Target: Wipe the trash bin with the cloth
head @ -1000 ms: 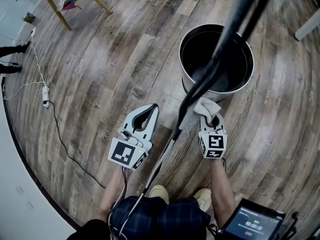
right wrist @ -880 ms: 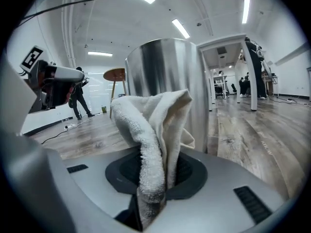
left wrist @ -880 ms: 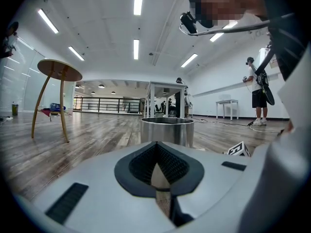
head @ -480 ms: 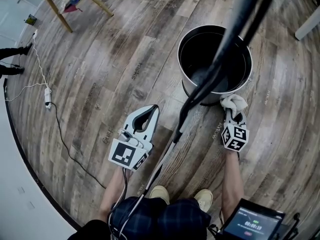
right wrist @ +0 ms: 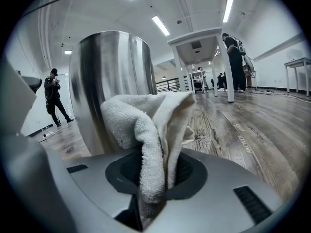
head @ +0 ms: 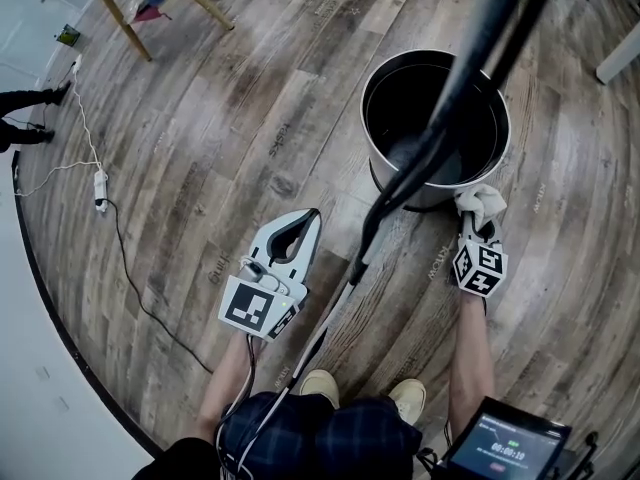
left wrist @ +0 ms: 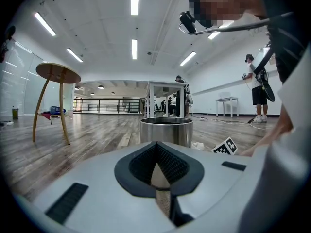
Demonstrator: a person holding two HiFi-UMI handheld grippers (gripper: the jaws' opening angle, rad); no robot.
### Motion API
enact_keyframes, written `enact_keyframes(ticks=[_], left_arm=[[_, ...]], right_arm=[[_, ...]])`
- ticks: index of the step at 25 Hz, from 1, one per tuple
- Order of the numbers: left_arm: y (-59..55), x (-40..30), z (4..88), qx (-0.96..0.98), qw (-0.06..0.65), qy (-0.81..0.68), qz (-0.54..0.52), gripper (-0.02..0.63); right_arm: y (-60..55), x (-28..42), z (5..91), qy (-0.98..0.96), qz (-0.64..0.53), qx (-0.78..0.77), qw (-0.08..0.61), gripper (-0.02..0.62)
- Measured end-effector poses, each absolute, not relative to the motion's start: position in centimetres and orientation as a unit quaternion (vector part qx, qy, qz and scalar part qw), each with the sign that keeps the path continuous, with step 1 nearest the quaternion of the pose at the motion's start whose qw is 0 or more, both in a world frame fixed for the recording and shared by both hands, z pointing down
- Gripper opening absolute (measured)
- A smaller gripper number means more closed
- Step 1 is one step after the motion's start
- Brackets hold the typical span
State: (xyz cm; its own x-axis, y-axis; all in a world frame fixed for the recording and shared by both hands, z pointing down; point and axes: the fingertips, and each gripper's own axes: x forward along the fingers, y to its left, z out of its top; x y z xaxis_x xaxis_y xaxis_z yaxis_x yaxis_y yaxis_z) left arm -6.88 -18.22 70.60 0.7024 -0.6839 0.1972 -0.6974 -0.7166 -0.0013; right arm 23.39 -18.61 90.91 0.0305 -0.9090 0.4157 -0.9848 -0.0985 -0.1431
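Right claw (head: pixel 478 226) is reaching out in front, the forearm (head: pixel 470 353) stretched nearly straight ahead and low. Its jaws are clamped on the white cloth (head: pixel 481 204). The cloth is bunched against the outside wall of the steel trash bin (head: pixel 398 180), on its near right side, down close to the wooden floor (head: pixel 200 148).

From the right gripper view, the terry cloth (right wrist: pixel 146 125) stands up out of the claw (right wrist: pixel 154 178), folded over on itself. The bin's shiny wall (right wrist: pixel 104 76) is right behind it, touching or just short of it. The bin is upright, open at the top and dark inside.

Left claw (head: pixel 306 224) is held back nearer the body, well apart from the bin and pointing forward. Its jaws are together at the tips with nothing between them. In the left gripper view the bin (left wrist: pixel 166 130) stands straight ahead beyond the empty claw (left wrist: pixel 156 159).
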Motion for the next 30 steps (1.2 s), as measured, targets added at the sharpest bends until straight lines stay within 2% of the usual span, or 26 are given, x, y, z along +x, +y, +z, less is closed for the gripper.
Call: enact_keyframes(ticks=[18, 25, 30], left_arm=[[-18.2, -7.3, 71.1, 0.919, 0.045, -0.382, 0.091, -0.003], [-17.6, -7.1, 70.8, 0.919, 0.048, -0.381, 0.085, -0.003], [-17.0, -6.5, 70.7, 0.923, 0.050, -0.374, 0.081, -0.003]], right_arm=[[-12.4, 20.2, 87.0, -0.700, 0.171, 0.690, 0.074, 0.089], [-10.8, 14.4, 80.1, -0.760, 0.135, 0.635, 0.035, 0.090], [-10.3, 9.5, 77.2, -0.801, 0.117, 0.586, 0.034, 0.090]])
